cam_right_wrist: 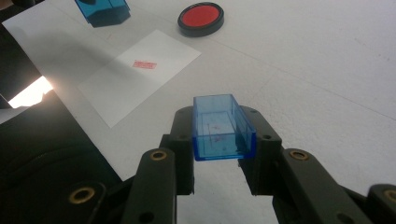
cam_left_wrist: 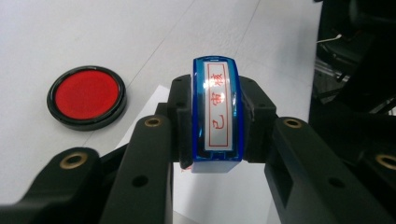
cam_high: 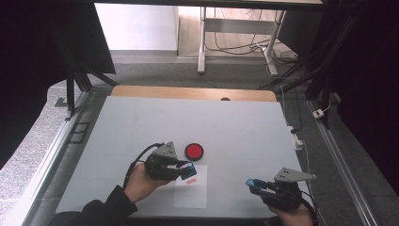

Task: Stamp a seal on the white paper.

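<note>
Stamping job, status: the impression looks made. A small red rectangular stamp mark (cam_right_wrist: 144, 64) sits on the white sheet of paper (cam_high: 192, 194) lying on the pale grey table (cam_high: 141, 122).

The left gripper (cam_high: 187, 170) is clamped on the translucent blue rectangular stamp body (cam_left_wrist: 217, 112), held off the sheet at its upper end, at about 7 o'clock from the round black ink pad with the red centre (cam_high: 194, 151). The right gripper (cam_high: 254, 184) is clamped on the clear blue plastic stamp cap (cam_right_wrist: 221, 128), open end facing away from the camera, at about 3 o'clock from the sheet and well apart from it.

Judged remaining: bring cap and stamp together, close the stamp, set it down. Nothing shows a lid for the pad, so whether it needs closing I cannot tell.

View notes:
- The left gripper view gives the stamp's labelled top, a silver strip with red characters in a red frame, and the jaws pressing on both long sides. The high view gives only a blue and red blur there.
- The right gripper view gives the mark on the paper clearly, faint red smudges inside the cap, and the stamp hanging above the far end of the sheet at 11 o'clock.
- The high view alone gives the layout: pad at 12 o'clock of the sheet, the two hands apart.
</note>
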